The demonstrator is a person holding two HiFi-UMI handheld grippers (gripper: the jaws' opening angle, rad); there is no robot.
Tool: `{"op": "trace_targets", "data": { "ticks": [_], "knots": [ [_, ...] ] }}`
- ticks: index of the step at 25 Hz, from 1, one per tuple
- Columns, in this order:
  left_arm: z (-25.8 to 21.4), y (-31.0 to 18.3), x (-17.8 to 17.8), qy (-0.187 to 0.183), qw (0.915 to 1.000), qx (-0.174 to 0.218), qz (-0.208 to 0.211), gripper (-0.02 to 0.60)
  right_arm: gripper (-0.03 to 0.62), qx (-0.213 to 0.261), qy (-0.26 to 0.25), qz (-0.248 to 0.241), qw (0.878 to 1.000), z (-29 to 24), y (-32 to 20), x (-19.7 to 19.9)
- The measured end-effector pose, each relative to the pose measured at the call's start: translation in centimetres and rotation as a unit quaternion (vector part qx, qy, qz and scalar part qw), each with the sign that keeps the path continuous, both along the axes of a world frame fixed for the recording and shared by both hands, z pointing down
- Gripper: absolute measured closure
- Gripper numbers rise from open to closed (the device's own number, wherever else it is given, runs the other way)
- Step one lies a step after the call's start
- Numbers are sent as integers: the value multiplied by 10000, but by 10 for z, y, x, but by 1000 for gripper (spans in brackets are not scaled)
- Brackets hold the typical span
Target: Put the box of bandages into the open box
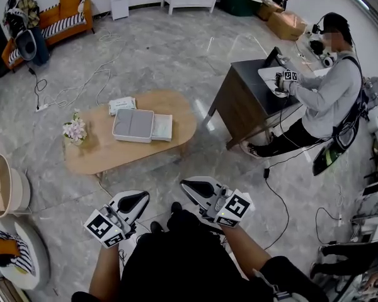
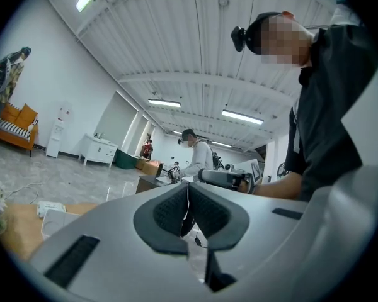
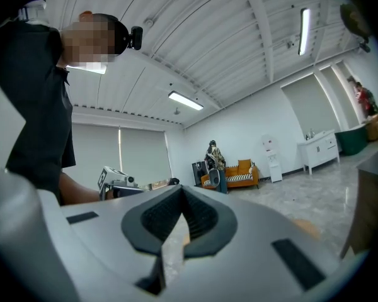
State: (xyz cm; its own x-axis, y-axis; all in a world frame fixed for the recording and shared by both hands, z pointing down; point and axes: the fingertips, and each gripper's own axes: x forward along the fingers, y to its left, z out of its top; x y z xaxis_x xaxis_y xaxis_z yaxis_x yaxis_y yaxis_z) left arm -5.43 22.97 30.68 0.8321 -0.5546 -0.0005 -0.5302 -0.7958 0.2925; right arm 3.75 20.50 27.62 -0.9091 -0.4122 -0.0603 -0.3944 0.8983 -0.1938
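The box of bandages (image 1: 121, 104), small, white with greenish print, lies on the far side of the oval wooden table (image 1: 176, 115). Just in front of it sits the open box (image 1: 133, 124), grey with a white flap to its right. Both grippers hang close to my body, well short of the table. My left gripper (image 1: 140, 198) is shut with nothing in it, and its pads (image 2: 170, 209) meet in the left gripper view. My right gripper (image 1: 186, 184) is also shut and empty, its pads (image 3: 198, 216) pressed together.
A small bunch of flowers (image 1: 74, 131) stands at the table's left end. Another person (image 1: 331, 93) sits at a dark desk (image 1: 249, 99) to the right. Cables (image 1: 82, 87) trail over the floor behind the table. Round stools (image 1: 6, 187) stand at my left.
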Motion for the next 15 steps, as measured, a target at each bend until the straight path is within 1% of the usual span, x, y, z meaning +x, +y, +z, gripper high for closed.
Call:
{"op": "trace_targets", "data": {
  "ticks": [5,8,11,15],
  "knots": [
    [2,11,-18,141,9996,-117,-231,565,585,-66,-61,-165,9998,8,17,-8],
    [-4,7,-19,224,9992,-118,-297,565,585,23,-9,-210,9998,3,15,-6],
    [-8,1,-10,286,9994,-91,-199,565,585,101,9,-248,9996,-3,12,-2],
    [-6,3,8,296,9995,-114,5,565,585,7,125,-237,9996,6,23,10]
  ]
}}
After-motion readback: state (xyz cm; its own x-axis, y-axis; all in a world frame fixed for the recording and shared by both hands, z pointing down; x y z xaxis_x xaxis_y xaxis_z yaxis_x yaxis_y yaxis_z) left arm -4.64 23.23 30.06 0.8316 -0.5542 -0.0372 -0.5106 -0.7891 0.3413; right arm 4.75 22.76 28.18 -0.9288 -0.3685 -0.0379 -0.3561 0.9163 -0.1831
